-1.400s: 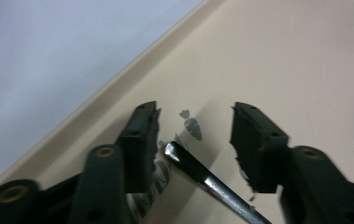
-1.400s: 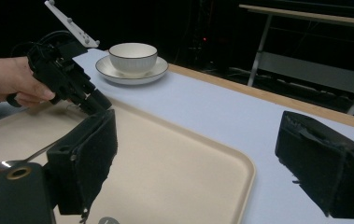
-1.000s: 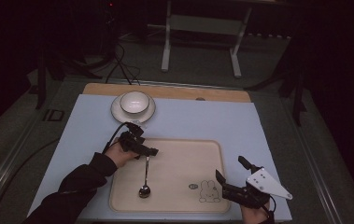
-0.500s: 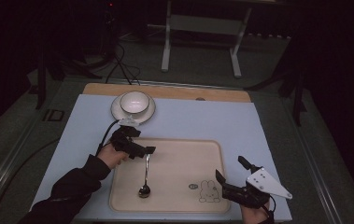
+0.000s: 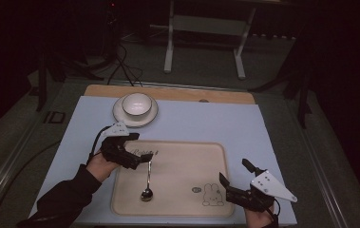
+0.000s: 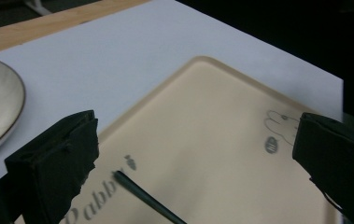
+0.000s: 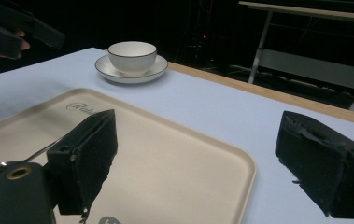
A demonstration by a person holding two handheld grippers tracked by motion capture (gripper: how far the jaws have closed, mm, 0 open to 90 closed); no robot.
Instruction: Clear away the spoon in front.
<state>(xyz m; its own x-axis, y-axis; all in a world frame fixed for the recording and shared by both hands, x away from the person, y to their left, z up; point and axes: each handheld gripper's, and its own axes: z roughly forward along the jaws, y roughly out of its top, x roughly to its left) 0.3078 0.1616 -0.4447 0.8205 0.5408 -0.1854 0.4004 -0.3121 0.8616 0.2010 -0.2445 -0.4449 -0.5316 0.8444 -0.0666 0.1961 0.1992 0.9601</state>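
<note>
I have the left gripper (image 5: 137, 149) just above the handle end of the spoon (image 5: 147, 183), and its jaws have just been opening: they stand wide now, with nothing pressed between them. In the left gripper view the dark handle tip (image 6: 139, 196) lies on the tray (image 6: 221, 140) below and between the two jaws, clear of both pads. From that gripper the spoon runs toward me, bowl end nearest my edge of the tray, handle end right under the jaws. I read this as the release step: the spoon is set down on the tray and I am letting go of it. The cup (image 5: 136, 104) on its saucer (image 5: 118, 117) sits just beyond the left gripper, off the tray. My right gripper (image 5: 237, 183) hangs wide and empty at the tray's near right corner, the spoon well off to its left. Next I judge the left gripper should lift clear of the handle without nudging it.
</note>
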